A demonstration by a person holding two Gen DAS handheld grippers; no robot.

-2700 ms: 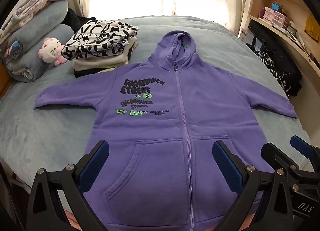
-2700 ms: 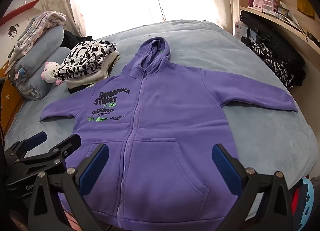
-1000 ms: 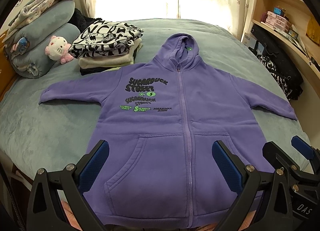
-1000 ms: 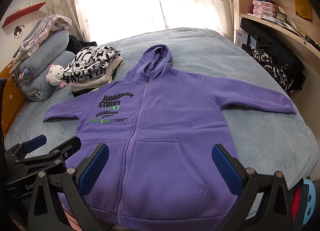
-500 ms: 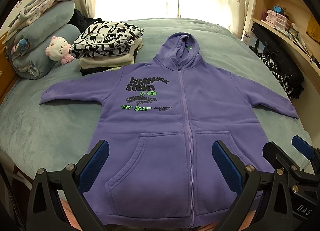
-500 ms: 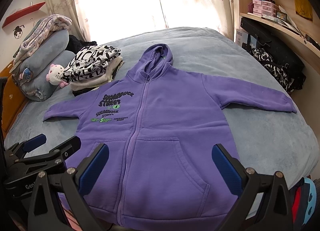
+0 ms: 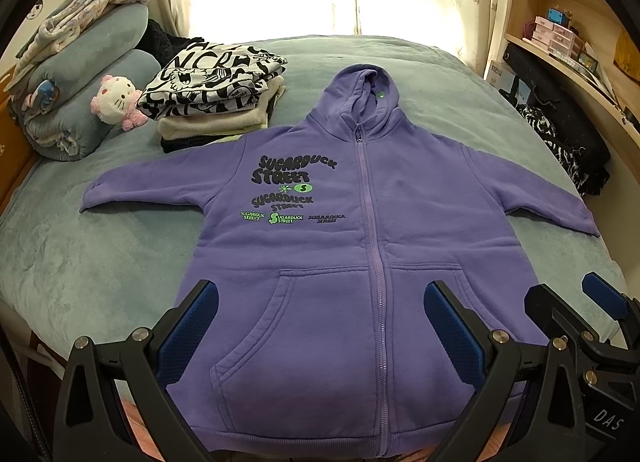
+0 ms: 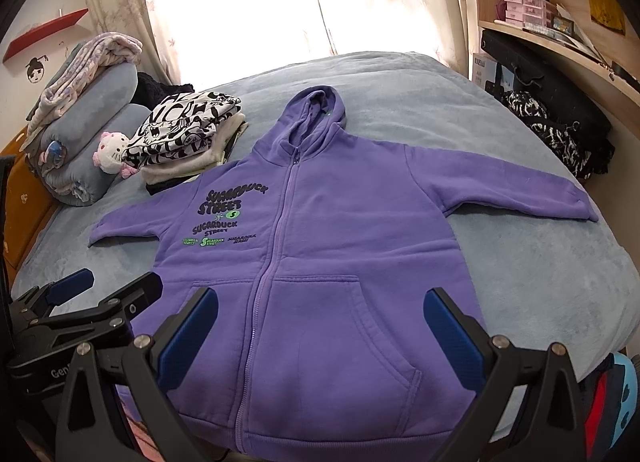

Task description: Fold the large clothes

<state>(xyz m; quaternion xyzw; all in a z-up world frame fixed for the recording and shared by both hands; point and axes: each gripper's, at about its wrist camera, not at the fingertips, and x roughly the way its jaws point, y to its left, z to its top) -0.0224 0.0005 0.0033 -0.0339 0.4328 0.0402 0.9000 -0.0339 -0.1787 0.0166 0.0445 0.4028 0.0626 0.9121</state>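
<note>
Presently a purple zip hoodie (image 7: 360, 246) lies face up and flat on the bed (image 7: 80, 274), zipper closed, both sleeves spread outward, hood toward the curtained window, hem at the bed's near edge; dark and green "Sugarduck Street" lettering sits on the chest panel that appears left of the zipper; the left hand-held gripper (image 7: 320, 326) hangs above the hem with its blue-padded jaws spread wide and nothing between them; the right hand-held gripper (image 8: 320, 326) is likewise wide open and empty over the pocket area, just beside the left one; neither visibly touches the cloth; a stack of folded clothes (image 7: 216, 93) topped by a black-and-white print sits just beyond the left-hand sleeve; a white plush cat (image 7: 116, 101) leans against rolled grey bedding (image 7: 84, 73) near that stack; dark patterned garments (image 8: 560, 133) lie at the bed's right side below wooden shelves (image 8: 560, 37).
</note>
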